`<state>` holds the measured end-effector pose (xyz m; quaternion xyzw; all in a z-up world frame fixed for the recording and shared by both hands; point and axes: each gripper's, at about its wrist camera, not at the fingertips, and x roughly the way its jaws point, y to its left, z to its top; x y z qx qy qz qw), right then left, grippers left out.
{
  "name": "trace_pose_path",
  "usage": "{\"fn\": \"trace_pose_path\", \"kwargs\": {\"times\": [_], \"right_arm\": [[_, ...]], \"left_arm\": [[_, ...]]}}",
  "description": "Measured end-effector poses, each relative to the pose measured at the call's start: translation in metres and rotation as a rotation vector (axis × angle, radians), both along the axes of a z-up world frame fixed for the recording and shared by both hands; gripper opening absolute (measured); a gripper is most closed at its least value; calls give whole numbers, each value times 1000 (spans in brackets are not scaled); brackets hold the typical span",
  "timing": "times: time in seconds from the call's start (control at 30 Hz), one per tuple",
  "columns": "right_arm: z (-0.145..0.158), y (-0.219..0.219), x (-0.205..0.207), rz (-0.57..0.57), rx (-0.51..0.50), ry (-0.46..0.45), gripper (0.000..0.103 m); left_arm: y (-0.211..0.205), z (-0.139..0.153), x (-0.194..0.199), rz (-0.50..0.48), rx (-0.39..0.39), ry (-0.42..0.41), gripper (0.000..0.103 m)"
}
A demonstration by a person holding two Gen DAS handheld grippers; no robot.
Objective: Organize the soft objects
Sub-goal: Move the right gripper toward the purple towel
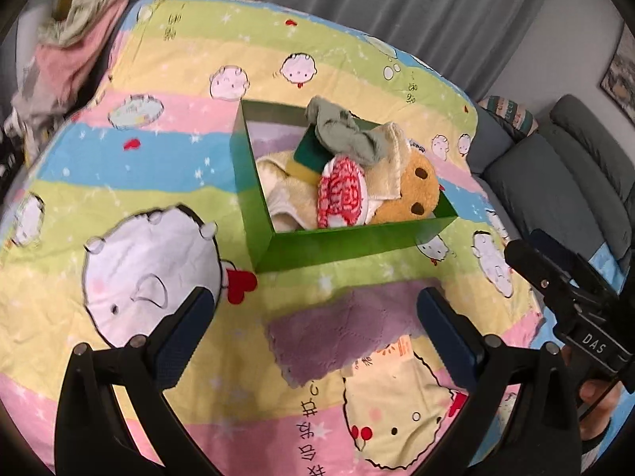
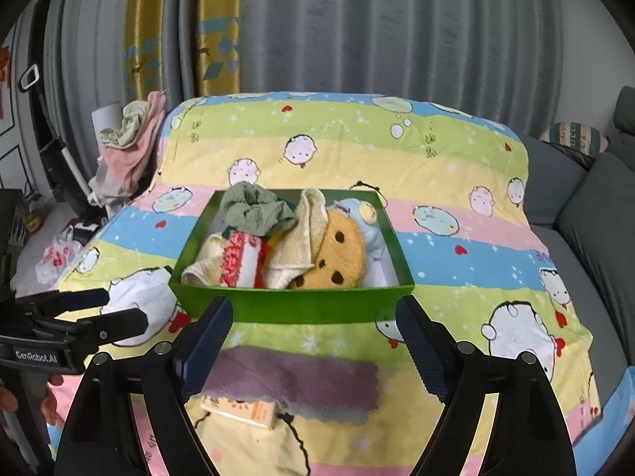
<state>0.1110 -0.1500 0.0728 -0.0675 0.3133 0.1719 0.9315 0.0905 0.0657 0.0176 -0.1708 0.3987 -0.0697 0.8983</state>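
Hovering with both claws wide and empty, left claw (image 1: pixel 317 341) and right claw (image 2: pixel 313 345) risk snagging the bedsheet (image 1: pixel 119 182) beneath the purple cloth (image 1: pixel 337 333) just ahead.

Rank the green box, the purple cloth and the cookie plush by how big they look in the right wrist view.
1. green box
2. purple cloth, though nearness to the camera enlarges it
3. cookie plush, partly hidden by a towel
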Motion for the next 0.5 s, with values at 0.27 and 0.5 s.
{"fn": "trace_pose_path", "kwargs": {"times": [0.27,0.5], "right_arm": [[-16,-4,3,-25,-37,29,85],[-27,0,7,-20,-47,51,85]], "left_arm": [[-3,-21,5,-34,-42,11,102],[-4,-27,8,-62,-46,18,102]]}}
